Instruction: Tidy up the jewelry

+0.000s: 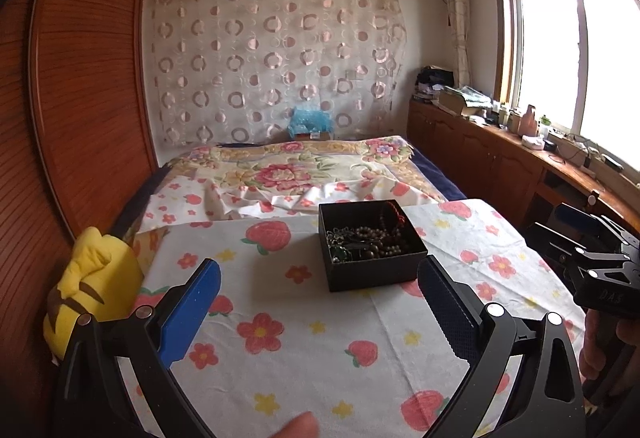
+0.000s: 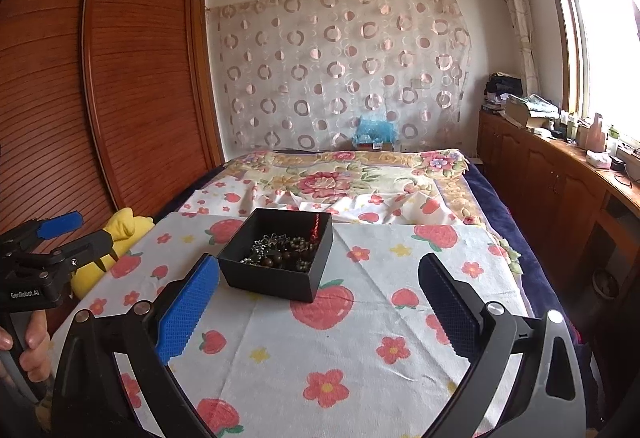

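While both claws gape empty, jewelry box (image 1: 370, 244) sits just ahead.

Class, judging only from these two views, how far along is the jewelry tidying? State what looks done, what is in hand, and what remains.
Done: beads and chains lie inside the black box on the strawberry cloth; none shows loose on the cloth. In hand: nothing; the left tongs and right tongs both stand open and empty, short of the box. Left: the pieces look tangled in one heap, so sorting may remain.
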Tool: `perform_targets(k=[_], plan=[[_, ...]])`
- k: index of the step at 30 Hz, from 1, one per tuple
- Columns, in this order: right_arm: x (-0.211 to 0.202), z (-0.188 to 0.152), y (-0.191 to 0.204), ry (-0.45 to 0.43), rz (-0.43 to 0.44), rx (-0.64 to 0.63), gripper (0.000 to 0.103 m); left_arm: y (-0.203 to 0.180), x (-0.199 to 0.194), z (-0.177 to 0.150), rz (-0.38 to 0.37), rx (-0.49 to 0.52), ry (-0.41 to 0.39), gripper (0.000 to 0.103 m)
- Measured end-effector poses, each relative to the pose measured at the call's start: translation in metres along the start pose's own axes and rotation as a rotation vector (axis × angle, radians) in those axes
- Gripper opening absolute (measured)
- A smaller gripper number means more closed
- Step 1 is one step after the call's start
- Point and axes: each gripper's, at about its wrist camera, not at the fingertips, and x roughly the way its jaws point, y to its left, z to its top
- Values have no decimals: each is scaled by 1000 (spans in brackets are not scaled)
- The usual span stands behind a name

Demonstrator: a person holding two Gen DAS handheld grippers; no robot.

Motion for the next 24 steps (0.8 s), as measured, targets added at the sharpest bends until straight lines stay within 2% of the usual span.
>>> perform_targets(k=[24], plan=[[0,-3,-1,-1,-5,6,100,2,2,-5,-7,-14,12,95]])
